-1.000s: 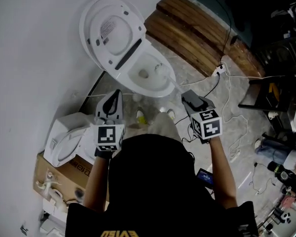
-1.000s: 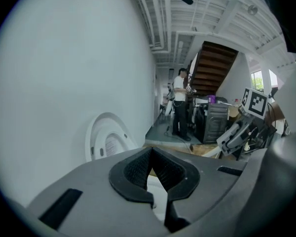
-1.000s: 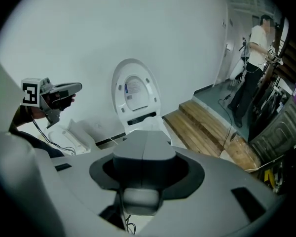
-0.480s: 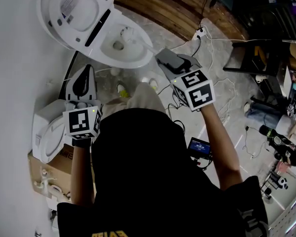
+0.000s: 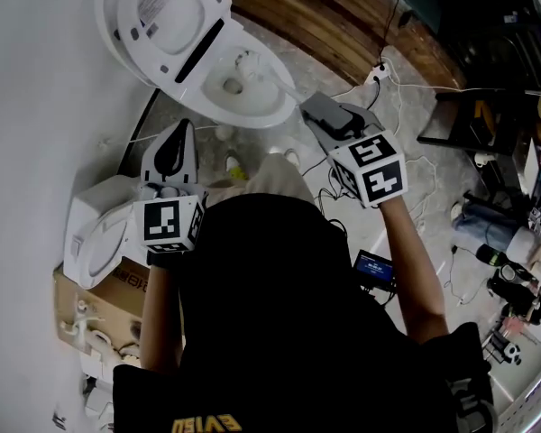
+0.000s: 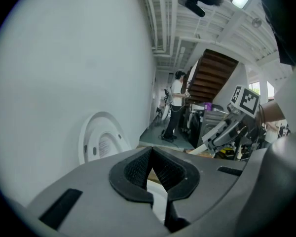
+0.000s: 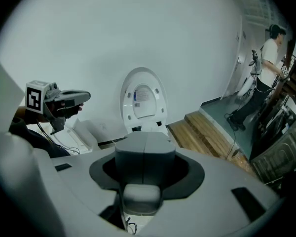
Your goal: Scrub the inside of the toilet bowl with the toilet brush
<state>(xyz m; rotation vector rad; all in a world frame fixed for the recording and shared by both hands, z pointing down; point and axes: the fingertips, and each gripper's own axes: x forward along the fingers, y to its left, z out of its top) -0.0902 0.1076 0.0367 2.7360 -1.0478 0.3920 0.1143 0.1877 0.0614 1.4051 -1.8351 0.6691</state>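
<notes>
Our right tool (image 5: 311,106) is clamped on the white handle of the toilet brush (image 5: 278,84). In the right gripper view its jaws are pressed flat together along a single seam (image 7: 145,149), and the handle itself is hidden below them. From the head view the handle slants away to the far left, and the brush head sits down inside the toilet bowl (image 5: 252,117), just beside the drain hole. The lid (image 5: 162,12) stands raised against the white wall (image 5: 36,106).

Our left tool (image 5: 178,133) is clenched on nothing. In the left gripper view the ribbed pads meet at their far tips (image 6: 150,151) with only a narrow gap nearer the camera. It hangs over the floor to the near left of the bowl, well apart from the brush.

At the left, a second white toilet (image 5: 99,233) sits beside a cardboard box (image 5: 90,309). A wooden step (image 5: 343,25) runs along the far right of the bowl. A person (image 7: 266,48) stands far off in the room.
</notes>
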